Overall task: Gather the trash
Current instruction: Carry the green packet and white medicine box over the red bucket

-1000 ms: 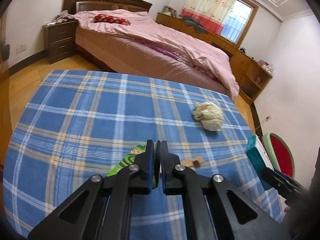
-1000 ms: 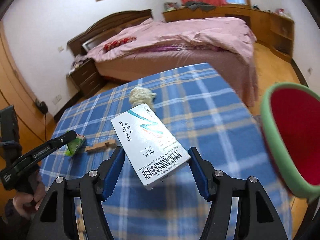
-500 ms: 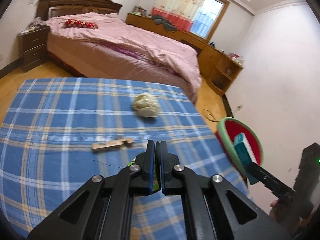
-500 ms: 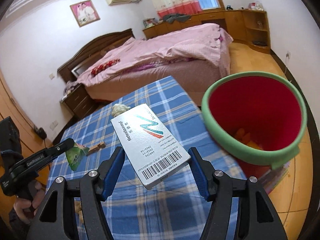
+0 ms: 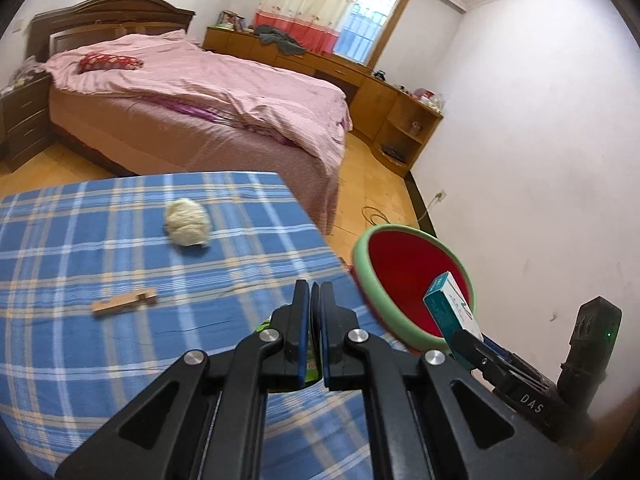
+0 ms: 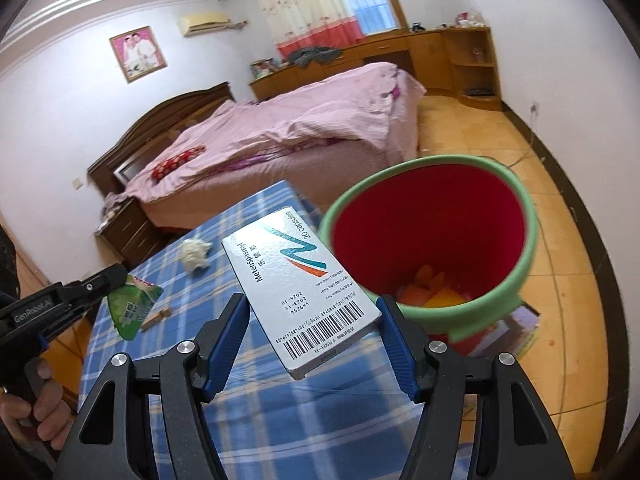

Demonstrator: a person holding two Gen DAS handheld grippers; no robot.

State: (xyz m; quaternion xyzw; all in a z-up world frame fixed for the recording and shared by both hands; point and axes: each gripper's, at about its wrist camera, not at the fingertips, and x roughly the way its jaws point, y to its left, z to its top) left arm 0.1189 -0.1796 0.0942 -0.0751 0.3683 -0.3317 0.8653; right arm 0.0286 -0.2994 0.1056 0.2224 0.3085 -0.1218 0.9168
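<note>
The left gripper [image 6: 116,280] pinches a crumpled green snack wrapper [image 6: 134,308] with white print, jaws pressed nearly together on it, above the blue plaid tablecloth [image 5: 80,260]. On the cloth lie a wooden clothespin [image 5: 124,302] and, farther back, a cream wad of paper [image 5: 188,222]. The right gripper [image 6: 314,334] clamps a white-and-teal medicine box [image 6: 298,284], marked "20 capsules" with a barcode, just beside the rim of a red bin with a green rim [image 6: 432,240] holding orange scraps. Behind stand a pink-covered bed [image 5: 200,92], wooden cabinets [image 5: 384,96] and a curtained window [image 5: 360,20].
</note>
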